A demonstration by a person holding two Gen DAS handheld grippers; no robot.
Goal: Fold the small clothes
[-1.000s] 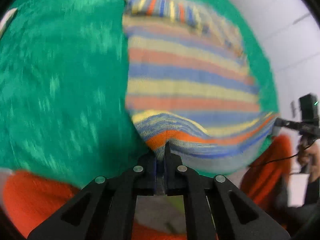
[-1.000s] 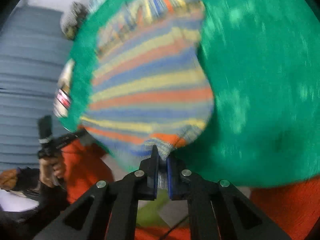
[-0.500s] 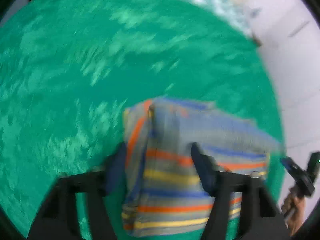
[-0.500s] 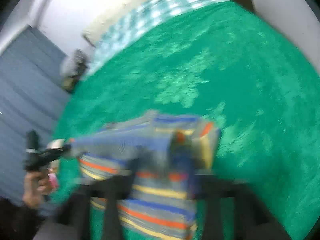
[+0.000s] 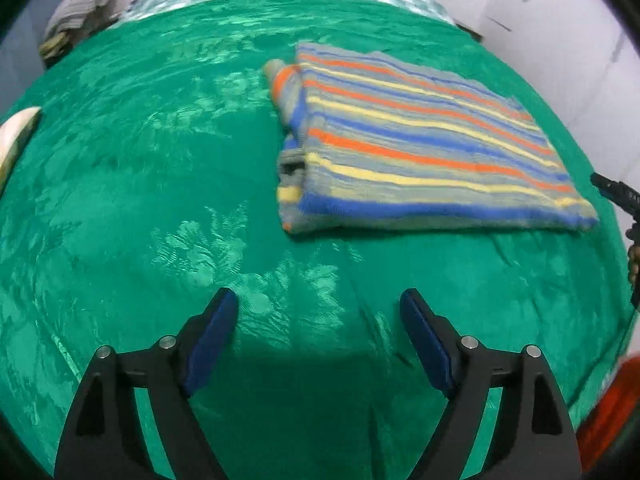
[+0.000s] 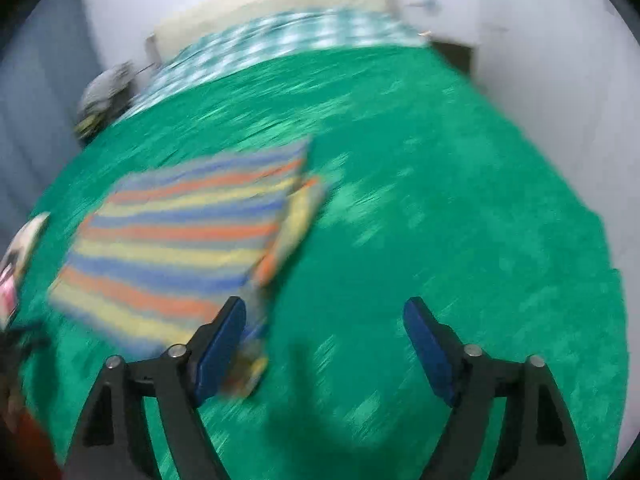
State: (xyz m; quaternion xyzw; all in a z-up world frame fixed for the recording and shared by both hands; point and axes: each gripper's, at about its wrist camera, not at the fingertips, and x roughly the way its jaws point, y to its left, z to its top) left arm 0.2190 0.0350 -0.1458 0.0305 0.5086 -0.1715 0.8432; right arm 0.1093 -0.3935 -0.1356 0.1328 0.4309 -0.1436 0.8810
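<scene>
With the fold laid, the striped blue, orange and yellow knitted garment rests doubled on the green plush blanket. Left gripper & right gripper have just been opening; both stand wide w/ nothing between the jaws, i.e. cloth released.

Knit striped cloth on shiny plush green blanket.

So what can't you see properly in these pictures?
- Striped garment, left wrist view: folded over, so what kind of clothing it is stays hidden.
- Same garment, right wrist view: motion blur smears its near corner beside the right claw; touching or not, cannot tell.
- Grey bundle, left wrist view: small, at the far edge, unidentifiable.
</scene>
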